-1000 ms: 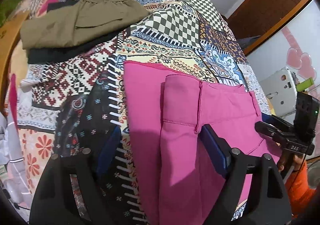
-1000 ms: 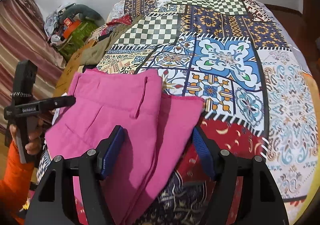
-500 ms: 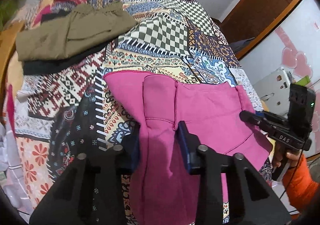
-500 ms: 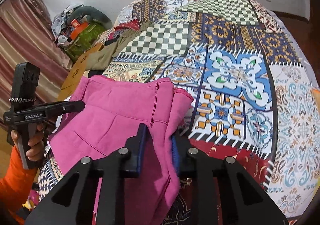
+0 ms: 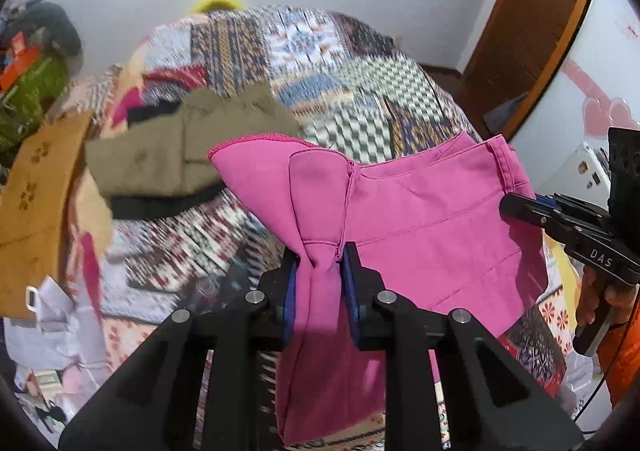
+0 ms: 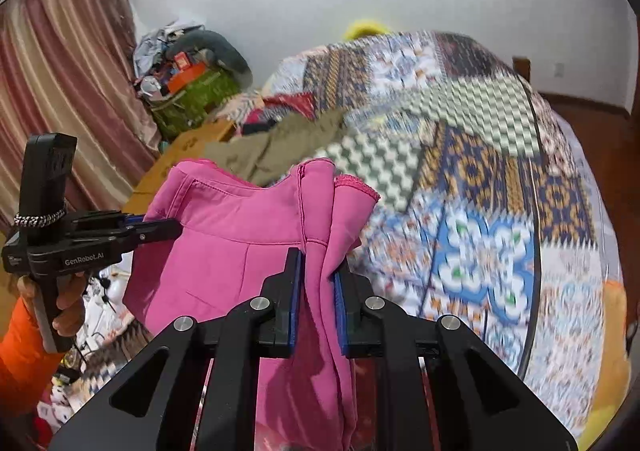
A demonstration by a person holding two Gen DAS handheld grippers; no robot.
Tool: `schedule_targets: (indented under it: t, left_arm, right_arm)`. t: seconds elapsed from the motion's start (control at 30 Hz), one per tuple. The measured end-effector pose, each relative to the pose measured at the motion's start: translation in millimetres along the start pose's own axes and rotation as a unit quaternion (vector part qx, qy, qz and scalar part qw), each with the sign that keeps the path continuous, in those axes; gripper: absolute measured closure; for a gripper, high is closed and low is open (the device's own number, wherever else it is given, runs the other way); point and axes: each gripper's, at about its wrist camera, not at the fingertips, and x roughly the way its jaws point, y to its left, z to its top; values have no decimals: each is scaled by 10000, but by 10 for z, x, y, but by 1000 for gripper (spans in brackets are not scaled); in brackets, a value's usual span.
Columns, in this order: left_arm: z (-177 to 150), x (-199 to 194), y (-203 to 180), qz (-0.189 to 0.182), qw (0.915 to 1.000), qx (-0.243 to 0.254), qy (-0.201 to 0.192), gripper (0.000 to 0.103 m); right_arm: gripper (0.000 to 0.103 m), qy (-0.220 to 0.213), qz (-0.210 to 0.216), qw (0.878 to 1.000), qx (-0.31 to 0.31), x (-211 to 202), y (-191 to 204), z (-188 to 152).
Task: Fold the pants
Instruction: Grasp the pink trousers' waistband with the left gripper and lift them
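Observation:
The pink pants (image 5: 420,211) hang lifted above the patchwork bed, stretched between both grippers. My left gripper (image 5: 318,259) is shut on one bunched side of the pink fabric. My right gripper (image 6: 316,269) is shut on the other bunched side of the pants (image 6: 240,235). In the left wrist view the right gripper (image 5: 516,207) shows side-on at the pants' far edge. In the right wrist view the left gripper (image 6: 168,227) shows side-on at the left edge of the cloth. The pants' lower part hangs down below both grippers.
Folded olive pants (image 5: 168,155) on a black garment (image 5: 160,205) lie on the patchwork bedspread (image 5: 360,91). A brown box (image 5: 36,187) sits at the left edge. A green bag with clutter (image 6: 192,95) and curtains (image 6: 60,91) stand left. A wooden door (image 5: 532,31) is at the right.
Both grippers closed on the pink pants and lifted them off the bed. The views tilted up and now show the wall.

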Motion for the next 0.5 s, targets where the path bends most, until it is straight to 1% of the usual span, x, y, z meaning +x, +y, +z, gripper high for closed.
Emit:
schedule_targets:
  t: [0.13, 0.27, 0.37, 0.5]
  left_arm:
    - [242, -157, 167, 200, 9992, -6, -343, 82]
    - [458, -249, 360, 418, 9974, -40, -584, 82]
    - [614, -243, 538, 568, 9959, -97, -697, 82]
    - [823, -138, 821, 767, 9937, -220, -782, 82]
  right_arm:
    - [90, -171, 30, 9997, -193, 59, 126, 259]
    - [90, -335, 106, 9988, -347, 179, 255, 555]
    - [90, -414, 159, 9979, -474, 321, 336, 779]
    - [90, -470, 231, 9969, -589, 584, 428, 1053]
